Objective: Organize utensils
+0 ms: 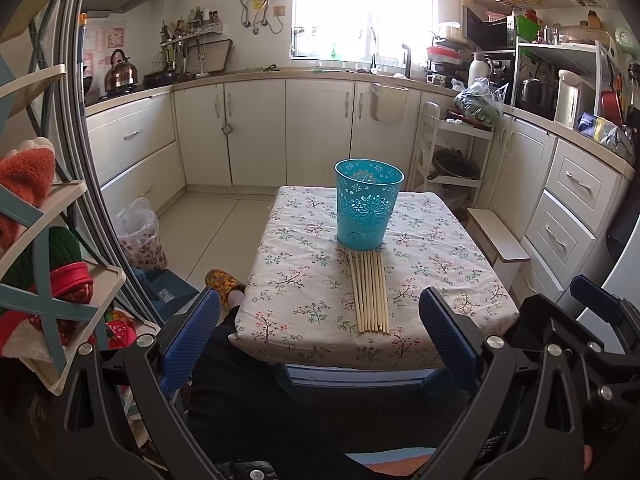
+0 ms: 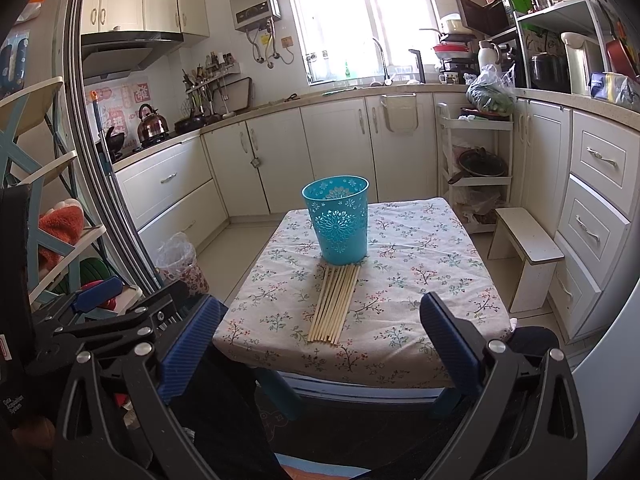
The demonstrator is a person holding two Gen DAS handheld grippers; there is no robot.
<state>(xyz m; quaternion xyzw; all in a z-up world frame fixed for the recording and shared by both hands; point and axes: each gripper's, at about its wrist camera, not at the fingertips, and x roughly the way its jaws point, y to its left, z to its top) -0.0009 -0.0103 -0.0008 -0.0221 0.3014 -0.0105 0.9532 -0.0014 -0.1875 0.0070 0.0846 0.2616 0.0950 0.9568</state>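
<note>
A teal perforated cup (image 1: pixel 367 205) (image 2: pixel 339 220) stands upright near the middle of a small table with a floral cloth (image 1: pixel 304 280) (image 2: pixel 420 280). Several wooden chopsticks (image 1: pixel 370 292) (image 2: pixel 335 304) lie side by side in a flat row just in front of the cup, their far ends at its base. My left gripper (image 1: pixel 320 336) is open, held back from the table's near edge, with nothing between its blue fingers (image 1: pixel 192 332). My right gripper (image 2: pixel 320 340) is likewise open and empty, short of the near edge. The left gripper (image 2: pixel 104 304) shows at the right wrist view's left side.
A low white stool (image 2: pixel 528 248) stands right of the table. A bin with a plastic liner (image 1: pixel 140 236) sits on the floor to the left, next to a shelf rack (image 1: pixel 48 240). Kitchen cabinets (image 1: pixel 280 132) run behind. A person's dark-clothed leg and patterned slipper (image 1: pixel 222 282) are below the table edge.
</note>
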